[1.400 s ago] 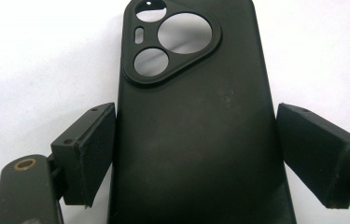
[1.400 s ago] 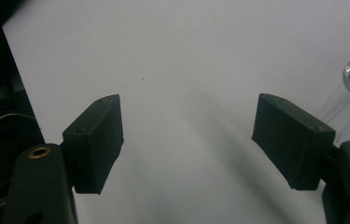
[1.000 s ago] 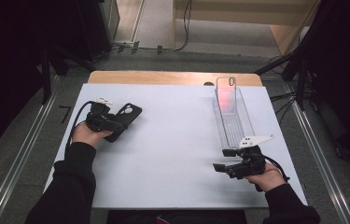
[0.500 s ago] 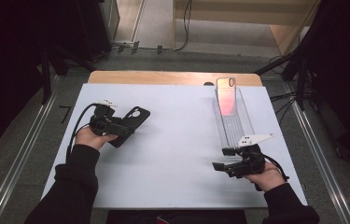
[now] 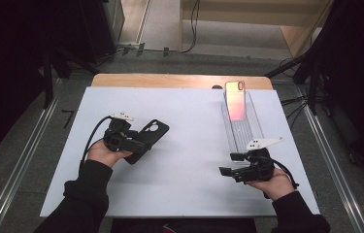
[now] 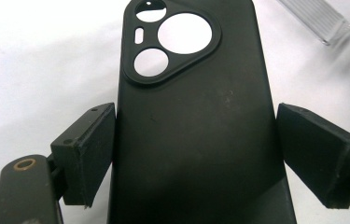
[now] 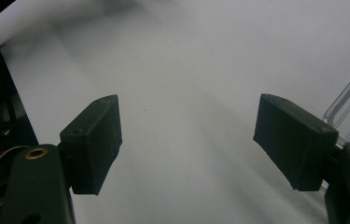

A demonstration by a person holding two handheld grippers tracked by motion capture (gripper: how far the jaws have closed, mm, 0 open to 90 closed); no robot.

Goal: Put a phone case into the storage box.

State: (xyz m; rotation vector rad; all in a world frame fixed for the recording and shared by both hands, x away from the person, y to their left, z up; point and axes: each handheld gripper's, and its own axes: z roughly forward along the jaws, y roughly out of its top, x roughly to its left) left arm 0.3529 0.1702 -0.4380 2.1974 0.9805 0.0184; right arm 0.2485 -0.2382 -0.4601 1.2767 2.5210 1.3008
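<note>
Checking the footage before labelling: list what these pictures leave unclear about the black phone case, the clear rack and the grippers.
- Black phone case: lower end cut off by the left gripper view's bottom edge.
- Left gripper: its grip on the case's right side is unclear.
- Clear rack: slots too small in the high view.
- Pink phone: its foot blurred.

Bystanders on the white table

A clear plastic tray (image 5: 244, 127), long and narrow, lies near the right edge of the white table (image 5: 189, 111), running from the far edge toward the near one. A phone (image 5: 235, 100) with a pink-orange back leans upright at the tray's far end, its camera corner uppermost. A strip of bare wood (image 5: 170, 80) shows along the table's far edge. Beyond it, on the floor, cables (image 5: 194, 29) trail beside a wooden panel (image 5: 247, 19). Metal rails (image 5: 19, 165) flank the table on both sides.
</note>
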